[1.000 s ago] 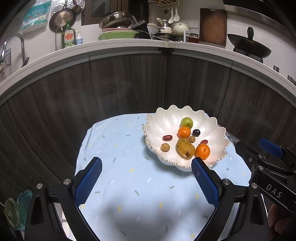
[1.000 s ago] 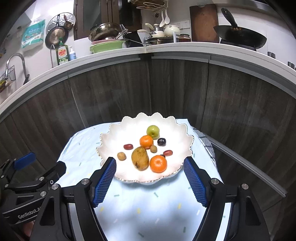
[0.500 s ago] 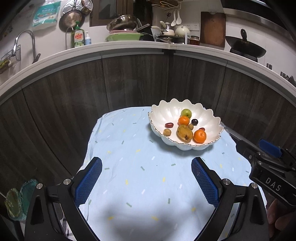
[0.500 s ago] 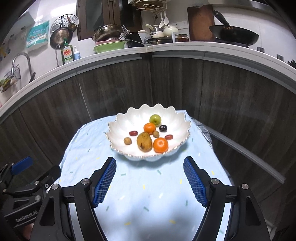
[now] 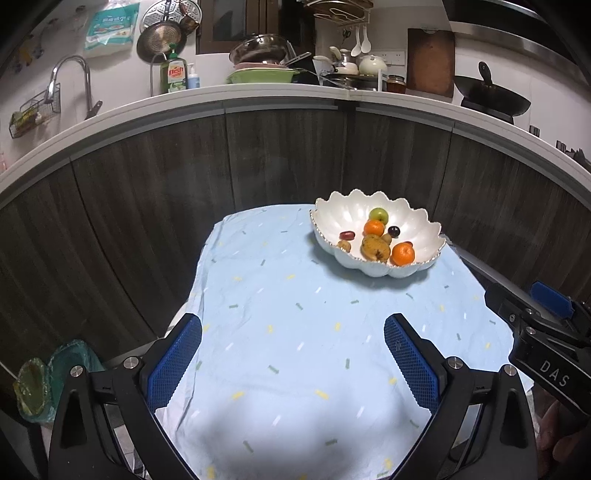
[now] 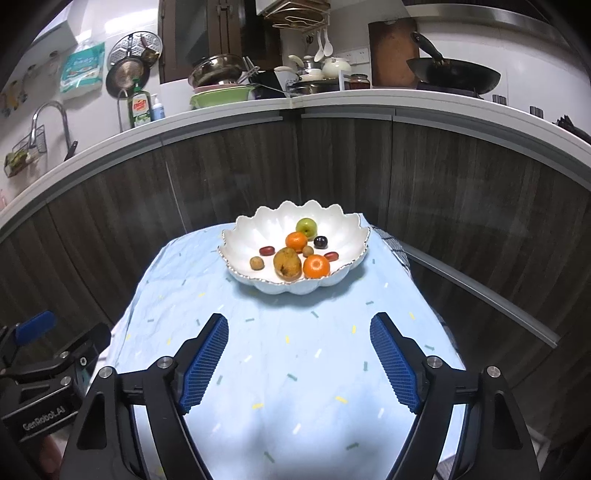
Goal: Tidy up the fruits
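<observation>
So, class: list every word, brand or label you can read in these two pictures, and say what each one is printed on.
"DAS" – white letters on the black body of the right gripper, cut off by the picture's edge.
"GenRobot.AI" – on the black body of the left gripper.
"fish" – apparently, on the red label of the green dish soap bottle; too blurred to be sure.
The print on the blue-green packet hanging on the wall is too small to read.
</observation>
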